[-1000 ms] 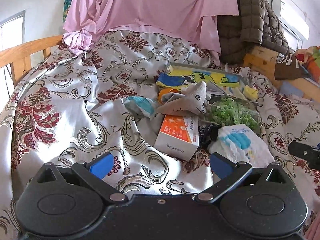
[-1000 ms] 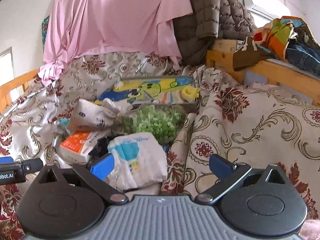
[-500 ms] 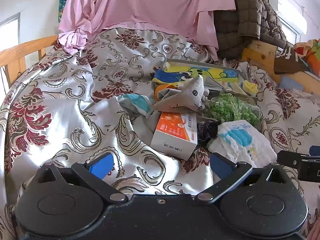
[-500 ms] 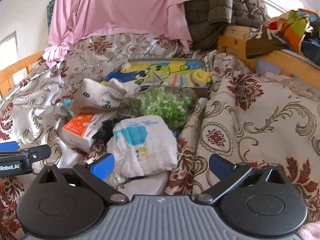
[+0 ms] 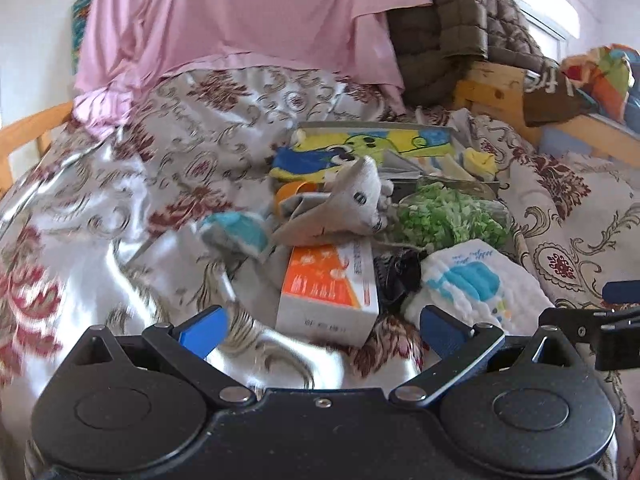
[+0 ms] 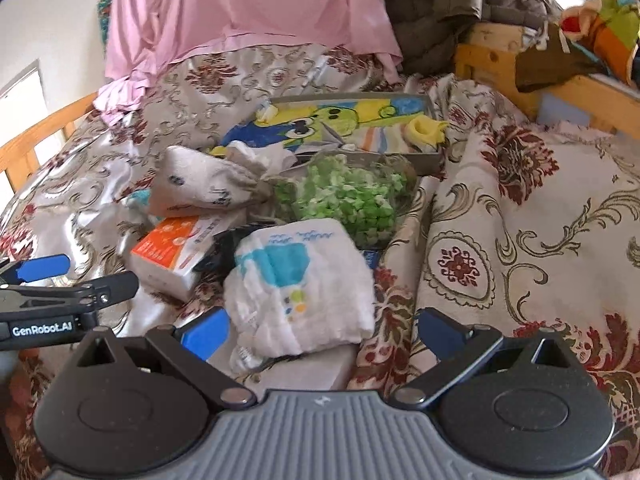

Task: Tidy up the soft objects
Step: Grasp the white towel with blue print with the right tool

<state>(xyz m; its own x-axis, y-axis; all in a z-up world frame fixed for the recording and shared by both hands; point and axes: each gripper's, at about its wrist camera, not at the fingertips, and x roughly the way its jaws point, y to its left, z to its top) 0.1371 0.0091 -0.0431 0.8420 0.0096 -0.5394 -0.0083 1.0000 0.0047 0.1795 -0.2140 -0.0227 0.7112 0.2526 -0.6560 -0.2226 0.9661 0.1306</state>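
Note:
A heap of soft things lies on the floral bedspread (image 5: 120,216). A folded white cloth with blue print (image 6: 300,284) sits just ahead of my right gripper (image 6: 320,330), whose fingers stand wide apart and hold nothing. In the left wrist view the same white cloth (image 5: 472,284) lies right of an orange and white box (image 5: 328,284). My left gripper (image 5: 320,328) is open and empty in front of that box. A grey cloth pouch (image 5: 344,204) rests on the pile beside a fluffy green bundle (image 5: 448,220). Behind them sits a grey tray (image 6: 434,158) with a cartoon-print cloth (image 6: 320,124).
A pink sheet (image 5: 240,20) and a brown quilted jacket (image 5: 440,40) hang at the bed's far end. Wooden rails (image 6: 560,76) run along the right, with colourful clothes (image 6: 600,28) draped over them. A wooden rail (image 5: 24,140) borders the left side.
Both grippers have moved forward and lower toward the pile, so the box and white cloth look larger. Each gripper stays open and nothing has been picked up.

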